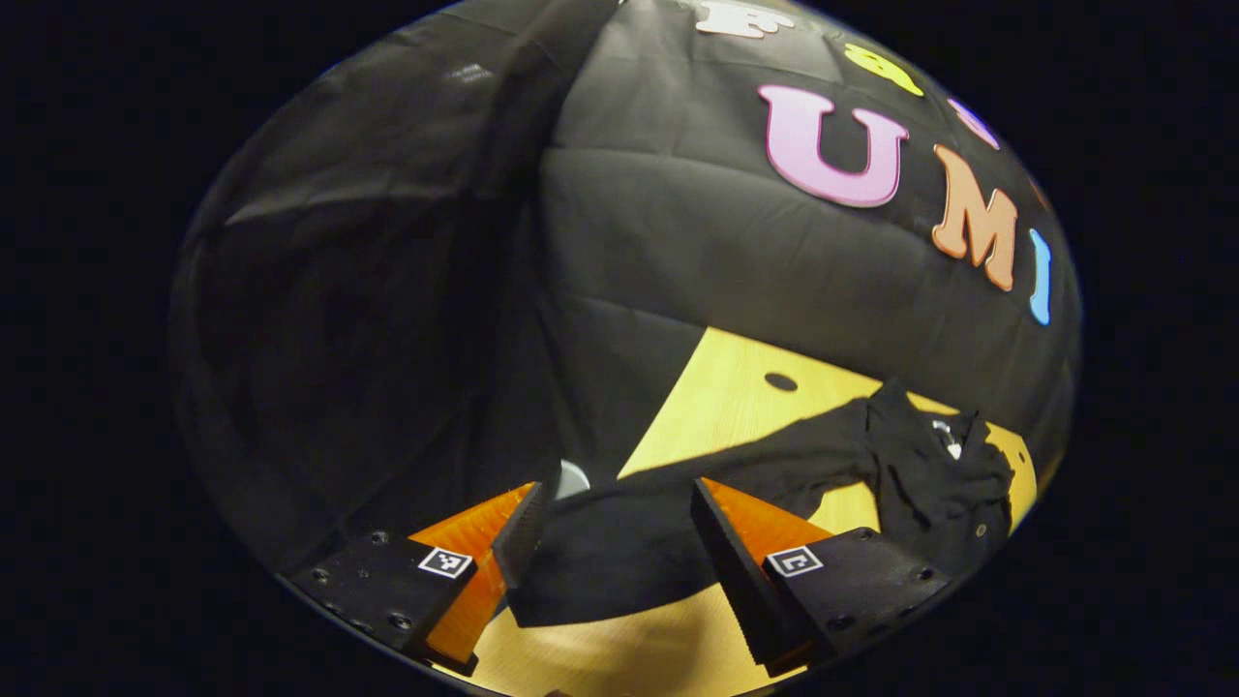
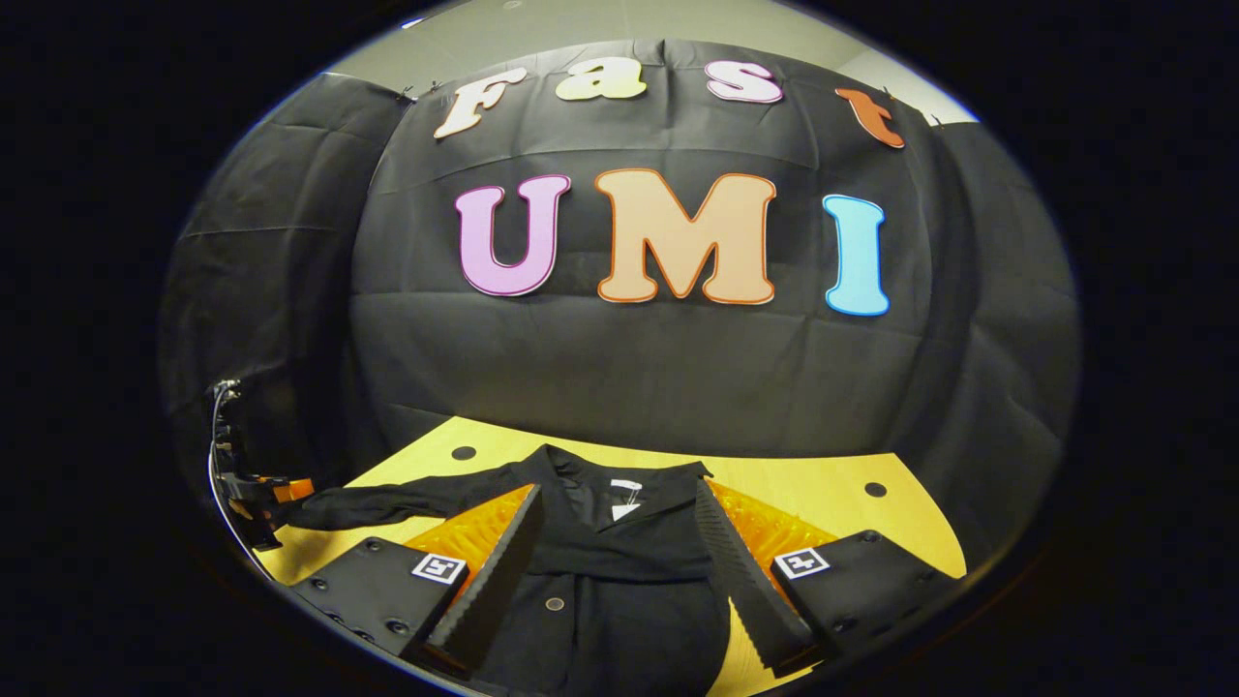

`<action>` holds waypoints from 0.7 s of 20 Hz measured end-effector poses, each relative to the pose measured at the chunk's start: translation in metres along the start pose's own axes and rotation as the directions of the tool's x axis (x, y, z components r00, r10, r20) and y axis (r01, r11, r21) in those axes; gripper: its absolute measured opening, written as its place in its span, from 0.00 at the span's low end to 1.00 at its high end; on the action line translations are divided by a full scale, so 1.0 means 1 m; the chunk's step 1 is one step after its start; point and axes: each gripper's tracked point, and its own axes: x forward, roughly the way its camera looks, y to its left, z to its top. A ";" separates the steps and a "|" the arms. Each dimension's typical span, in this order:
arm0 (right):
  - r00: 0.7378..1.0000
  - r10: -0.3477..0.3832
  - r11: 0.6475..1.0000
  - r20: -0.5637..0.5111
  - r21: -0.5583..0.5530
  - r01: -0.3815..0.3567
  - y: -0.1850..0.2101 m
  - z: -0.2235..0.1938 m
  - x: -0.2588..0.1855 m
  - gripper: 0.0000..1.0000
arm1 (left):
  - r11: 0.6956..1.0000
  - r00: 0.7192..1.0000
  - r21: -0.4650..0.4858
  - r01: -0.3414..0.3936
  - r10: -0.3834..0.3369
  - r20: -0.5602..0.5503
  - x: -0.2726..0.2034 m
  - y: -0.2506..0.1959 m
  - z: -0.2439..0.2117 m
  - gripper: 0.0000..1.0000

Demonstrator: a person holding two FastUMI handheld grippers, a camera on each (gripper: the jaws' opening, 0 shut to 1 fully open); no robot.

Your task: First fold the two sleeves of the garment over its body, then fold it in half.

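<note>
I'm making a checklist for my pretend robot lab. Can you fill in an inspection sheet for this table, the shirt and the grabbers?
Surface: light wooden table with round dark holes; mostly bare around the clothing.
Job's things: black garment lies on the table, collar end toward the wall, a white tag at the neck; one sleeve stretched out sideways, not yet folded over the body.
Clutter: nothing seen.
Grippers: left gripper open, its fingers either side of the sleeve end; right gripper open over the garment's body.
Cables: a thin cable by the far gripper at the table's edge, seen in the right gripper view.
Surroundings: black cloth wall behind the table.
</note>
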 end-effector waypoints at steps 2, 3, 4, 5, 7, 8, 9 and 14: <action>1.000 -0.002 1.000 -0.013 -0.002 0.002 -0.002 -0.005 -0.002 0.99 | 1.000 0.998 0.007 0.002 -0.002 -0.057 0.007 0.002 -0.019 0.94; 1.000 -0.001 1.000 -0.020 -0.005 0.001 -0.002 -0.007 -0.003 0.99 | 1.000 0.996 0.006 0.003 -0.002 -0.084 0.007 0.006 -0.029 0.94; 1.000 0.000 1.000 -0.025 -0.008 0.000 -0.002 -0.009 -0.003 1.00 | 1.000 0.994 0.004 -0.001 0.001 -0.107 0.010 0.007 -0.037 0.94; 1.000 0.000 1.000 -0.028 -0.011 -0.001 -0.003 -0.009 -0.004 1.00 | 1.000 0.991 0.003 -0.013 0.013 -0.130 0.010 0.010 -0.043 0.95; 0.999 0.002 1.000 -0.032 -0.016 -0.002 -0.003 -0.011 -0.006 1.00 | 1.000 0.994 0.021 -0.018 0.020 -0.107 0.014 0.013 -0.041 0.94; 0.999 0.002 1.000 -0.035 -0.018 -0.003 -0.003 -0.012 -0.006 1.00 | 0.999 0.993 0.028 -0.027 0.030 -0.114 0.014 0.014 -0.043 0.93; 0.999 0.002 1.000 -0.039 -0.020 -0.003 -0.004 -0.013 -0.006 1.00 | 0.999 0.992 0.039 -0.037 0.041 -0.118 0.013 0.015 -0.046 0.93; 0.999 -0.006 0.999 -0.049 -0.036 0.004 -0.006 -0.019 -0.008 0.99 | 0.997 0.993 0.051 -0.062 0.067 -0.094 0.014 0.024 -0.045 0.58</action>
